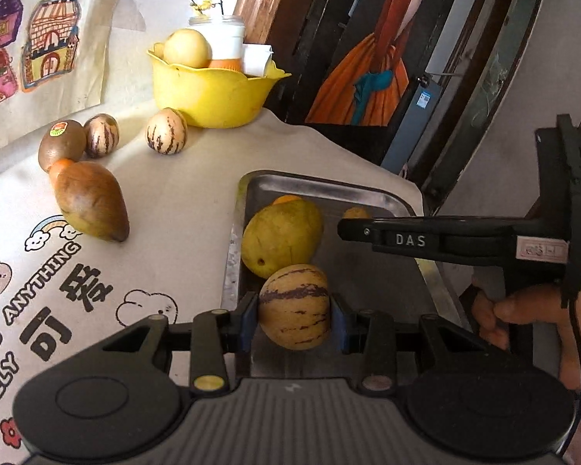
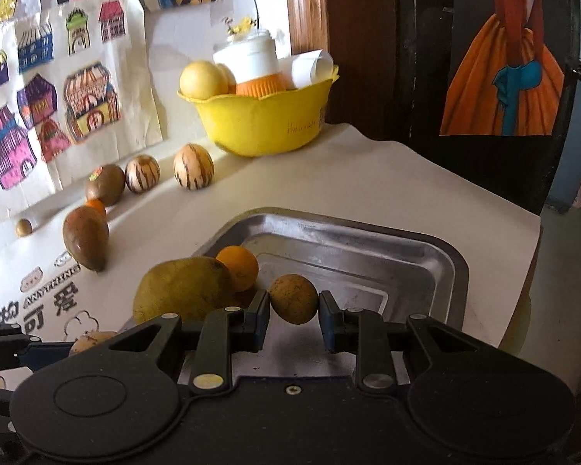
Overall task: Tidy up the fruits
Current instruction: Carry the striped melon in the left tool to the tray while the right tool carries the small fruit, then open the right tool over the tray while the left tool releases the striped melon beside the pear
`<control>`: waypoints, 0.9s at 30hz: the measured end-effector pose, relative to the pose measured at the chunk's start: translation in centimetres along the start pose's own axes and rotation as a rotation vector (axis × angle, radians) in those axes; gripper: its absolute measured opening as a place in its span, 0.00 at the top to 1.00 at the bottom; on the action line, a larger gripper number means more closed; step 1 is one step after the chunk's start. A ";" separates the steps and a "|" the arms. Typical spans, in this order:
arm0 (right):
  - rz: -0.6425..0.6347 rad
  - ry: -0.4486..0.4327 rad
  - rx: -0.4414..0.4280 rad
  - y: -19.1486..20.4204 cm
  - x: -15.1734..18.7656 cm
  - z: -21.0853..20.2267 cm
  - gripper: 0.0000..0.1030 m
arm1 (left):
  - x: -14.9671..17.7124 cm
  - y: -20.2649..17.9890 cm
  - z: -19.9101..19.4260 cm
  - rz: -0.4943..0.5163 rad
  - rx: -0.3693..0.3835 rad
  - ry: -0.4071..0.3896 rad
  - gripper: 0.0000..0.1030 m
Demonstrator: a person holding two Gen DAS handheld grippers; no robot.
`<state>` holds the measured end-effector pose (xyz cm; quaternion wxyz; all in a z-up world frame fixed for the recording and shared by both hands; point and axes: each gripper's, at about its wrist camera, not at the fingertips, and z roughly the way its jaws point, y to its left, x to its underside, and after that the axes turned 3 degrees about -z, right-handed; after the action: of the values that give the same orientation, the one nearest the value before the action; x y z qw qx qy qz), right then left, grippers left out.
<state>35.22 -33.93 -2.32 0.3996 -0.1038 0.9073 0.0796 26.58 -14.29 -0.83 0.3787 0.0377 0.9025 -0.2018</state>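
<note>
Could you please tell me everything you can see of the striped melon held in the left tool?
The striped melon is a rounded, egg-like fruit with smooth pale-yellow skin and broken purple streaks running across it. It looks whole and unbruised. The left tool grips it by its two sides between blue pads, over the near end of the metal tray. Whether it rests on the tray floor cannot be told. A yellow-green mango lies just behind it, close or touching.

left tongs (image 1: 295, 319) gripping striped melon (image 1: 295, 306), over tray (image 1: 321, 186)
</note>
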 end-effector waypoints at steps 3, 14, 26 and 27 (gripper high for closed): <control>-0.009 0.020 0.001 0.1 -0.1 0.6 0.72 | 0.1 0.0 0.3 0.011 -0.017 0.009 0.59; -0.019 0.046 0.003 0.3 0.2 1.0 0.72 | 0.1 0.3 0.7 0.020 -0.018 0.023 0.59; -0.022 0.037 0.012 0.7 0.3 0.4 0.68 | 0.2 0.6 0.6 0.005 0.006 0.037 0.57; -0.020 0.035 0.014 0.7 0.3 0.2 0.66 | 0.2 0.6 0.5 0.002 0.006 0.036 0.57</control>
<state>34.96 -33.21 -2.64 0.3852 -0.1117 0.9135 0.0675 26.89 -13.96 -1.42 0.3627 0.0435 0.9084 -0.2034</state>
